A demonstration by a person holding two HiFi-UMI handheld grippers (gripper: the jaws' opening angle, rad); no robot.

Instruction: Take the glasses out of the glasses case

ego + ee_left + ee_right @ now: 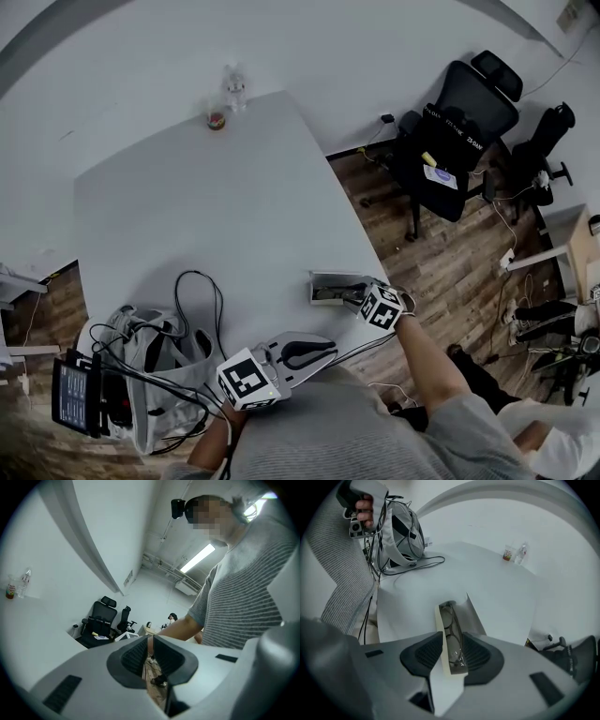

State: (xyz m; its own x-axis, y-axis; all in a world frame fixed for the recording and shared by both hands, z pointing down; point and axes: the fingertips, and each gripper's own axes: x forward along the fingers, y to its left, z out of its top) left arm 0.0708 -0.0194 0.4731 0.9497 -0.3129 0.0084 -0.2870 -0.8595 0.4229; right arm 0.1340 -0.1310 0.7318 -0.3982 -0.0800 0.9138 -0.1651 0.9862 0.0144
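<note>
An open white glasses case (pixel 330 287) lies near the table's right edge. In the right gripper view the case (pixel 440 634) stands lengthwise between my jaws, and dark-framed glasses (pixel 452 630) lie inside it. Its lid flap (pixel 476 618) hangs open to the right. My right gripper (pixel 354 297) (pixel 451 656) is shut on the near end of the case. My left gripper (pixel 314 354) (pixel 151 660) is held off the table's front edge, close to the person's body, shut with nothing between its pads.
A grey bag (pixel 141 361) with black cables and a small screen device (pixel 73 394) sit at the table's front left. A water bottle (pixel 233 89) and a small jar (pixel 217 119) stand at the far edge. Office chairs (pixel 450 131) stand on the wood floor to the right.
</note>
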